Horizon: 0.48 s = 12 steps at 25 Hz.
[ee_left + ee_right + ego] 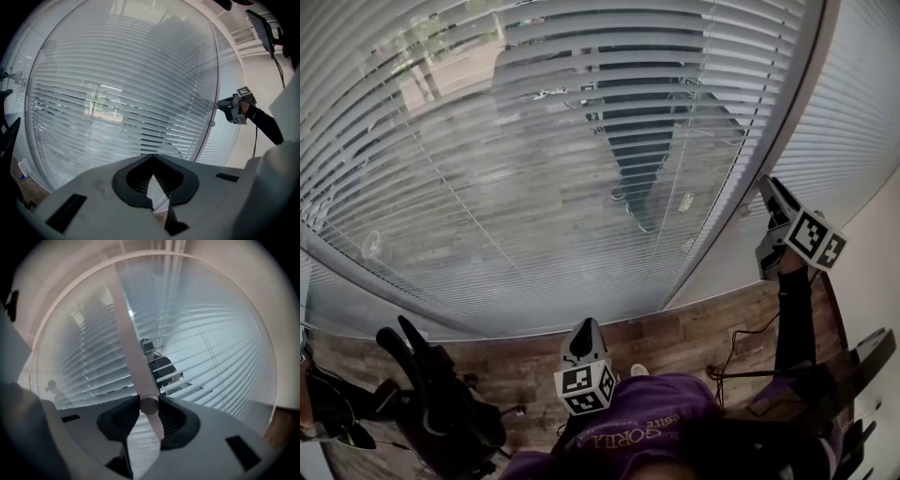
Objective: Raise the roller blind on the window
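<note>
A slatted blind [534, 169] hangs fully down over the window, its slats partly open. My right gripper [772, 187] is raised at the right, beside the window post, and is shut on the blind's pale wand [136, 357]. The wand's round end [149, 405] sits between the pads in the right gripper view. From the left gripper view the right gripper [225, 104] shows next to the post. My left gripper [586, 328] is held low in front of my body, pointing at the blind [122, 103]. Its jaws meet at the tips with nothing between them.
A slanted window post [769, 141] separates this blind from a second lowered blind [853, 122] on the right. Wooden floor [675, 337] runs under the window, with a cable [741, 347] on it. Black equipment [441, 403] stands at the lower left.
</note>
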{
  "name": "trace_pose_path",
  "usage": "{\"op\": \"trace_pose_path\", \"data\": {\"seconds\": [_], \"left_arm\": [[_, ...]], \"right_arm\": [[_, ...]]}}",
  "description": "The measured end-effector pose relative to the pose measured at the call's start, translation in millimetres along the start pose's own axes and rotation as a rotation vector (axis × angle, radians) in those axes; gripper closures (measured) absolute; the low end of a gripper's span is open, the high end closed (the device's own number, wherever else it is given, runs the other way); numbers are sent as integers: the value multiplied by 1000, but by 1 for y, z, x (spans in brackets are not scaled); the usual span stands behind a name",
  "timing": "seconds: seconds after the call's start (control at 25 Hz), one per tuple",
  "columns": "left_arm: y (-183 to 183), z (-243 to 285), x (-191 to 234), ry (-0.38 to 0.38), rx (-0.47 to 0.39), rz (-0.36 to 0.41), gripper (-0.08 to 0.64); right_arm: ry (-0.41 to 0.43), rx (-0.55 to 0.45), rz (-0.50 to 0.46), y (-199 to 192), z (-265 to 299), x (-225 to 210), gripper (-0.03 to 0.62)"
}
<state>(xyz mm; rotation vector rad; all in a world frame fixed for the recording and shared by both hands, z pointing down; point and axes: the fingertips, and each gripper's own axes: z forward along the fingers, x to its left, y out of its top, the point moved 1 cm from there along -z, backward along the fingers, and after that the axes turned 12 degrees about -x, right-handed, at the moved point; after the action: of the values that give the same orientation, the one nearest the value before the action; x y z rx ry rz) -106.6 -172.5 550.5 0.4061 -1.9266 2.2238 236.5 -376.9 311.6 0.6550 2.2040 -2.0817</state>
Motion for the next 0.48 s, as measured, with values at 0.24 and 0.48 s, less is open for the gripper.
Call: {"op": "trace_pose_path", "data": {"seconds": [0.24,0.48], "left_arm": [[-1,-1,-1,-3,1,-3,558],[-5,-1,0,-5,-2,-3,558]], "right_arm": [[-30,-32,528,-3,-1,-9,476],[-67,-65,798,-10,-2,-13,476]]}}
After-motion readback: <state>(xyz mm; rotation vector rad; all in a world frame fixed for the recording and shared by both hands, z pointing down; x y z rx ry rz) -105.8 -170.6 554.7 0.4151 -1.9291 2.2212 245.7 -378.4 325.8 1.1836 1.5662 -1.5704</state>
